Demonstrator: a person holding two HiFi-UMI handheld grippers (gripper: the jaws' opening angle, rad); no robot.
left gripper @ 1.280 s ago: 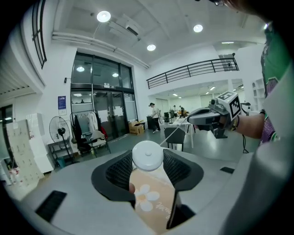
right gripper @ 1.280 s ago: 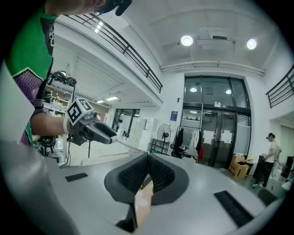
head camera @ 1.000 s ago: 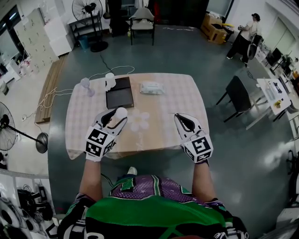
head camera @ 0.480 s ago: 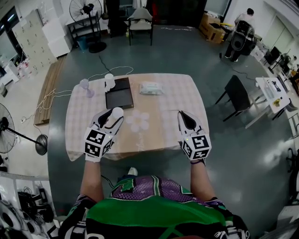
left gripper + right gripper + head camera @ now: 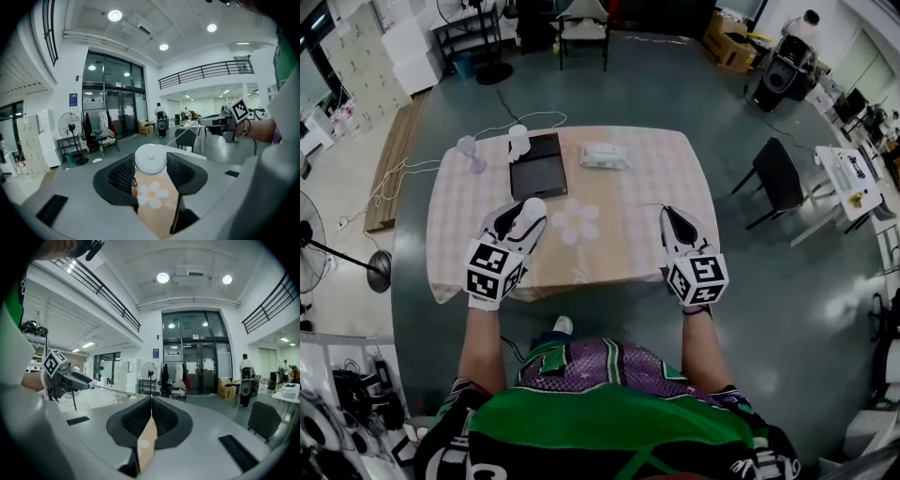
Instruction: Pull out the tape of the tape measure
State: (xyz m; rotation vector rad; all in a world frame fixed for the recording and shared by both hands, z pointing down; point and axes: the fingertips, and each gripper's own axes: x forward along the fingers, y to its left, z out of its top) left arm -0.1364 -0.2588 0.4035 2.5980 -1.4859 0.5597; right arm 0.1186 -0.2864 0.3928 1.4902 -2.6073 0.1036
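Currently, you hold both grippers above the near edge of the checked table [image 5: 628, 169]. Your left gripper [image 5: 526, 213] clamps the round white tape measure [image 5: 150, 158], its jaws set wide around the case. Your right gripper [image 5: 668, 214] is pinched fully closed on the thin tape [image 5: 186, 134], which spans sideways between them. To extend it, draw rightward along that axis.

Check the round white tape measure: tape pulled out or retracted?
Pulled out: thin tape runs from the round white tape measure in the left gripper to the shut right gripper.
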